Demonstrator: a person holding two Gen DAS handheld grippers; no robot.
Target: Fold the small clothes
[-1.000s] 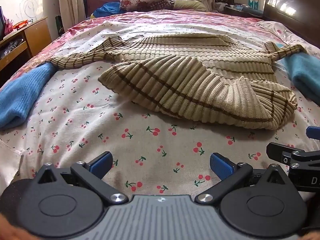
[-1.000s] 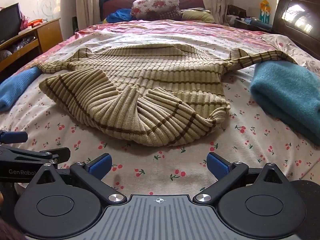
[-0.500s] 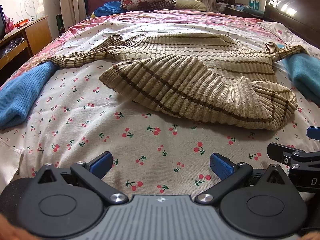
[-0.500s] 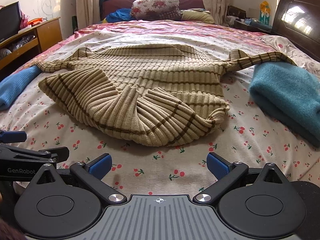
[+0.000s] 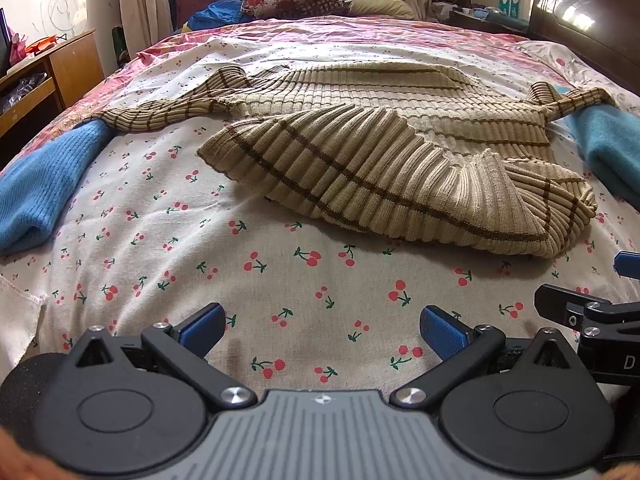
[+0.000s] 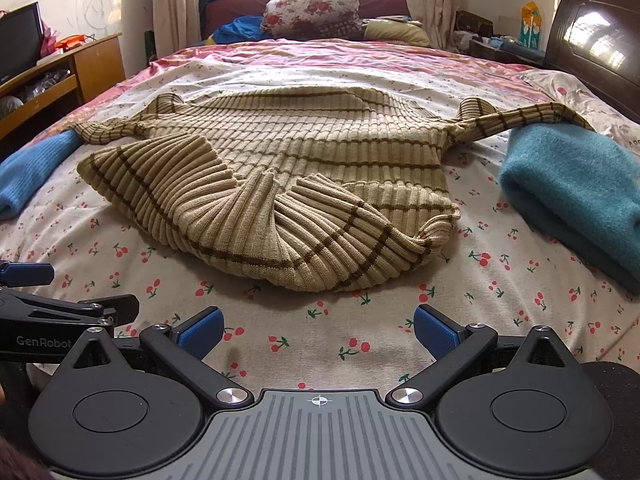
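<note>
A beige ribbed sweater with brown stripes [image 5: 380,160] lies on the cherry-print bed sheet [image 5: 280,280], its near hem folded up over the body in a rumpled bulge; it also shows in the right wrist view [image 6: 280,184]. Its sleeves stretch out left [image 5: 160,114] and right [image 6: 520,118]. My left gripper [image 5: 322,330] is open and empty, low over the sheet short of the sweater. My right gripper [image 6: 318,326] is open and empty, just short of the folded hem. Each gripper shows at the edge of the other's view.
A folded blue knit [image 5: 44,184] lies at the left under the left sleeve end. A teal folded garment [image 6: 572,188] lies at the right. Pillows [image 6: 316,10] are at the far end, a wooden desk [image 6: 60,76] at the left, a dark headboard [image 6: 596,48] at the right.
Both views have shifted only slightly; the sweater looks a touch farther and higher in frame. Both grippers stay open and empty. The sweater has not moved.
</note>
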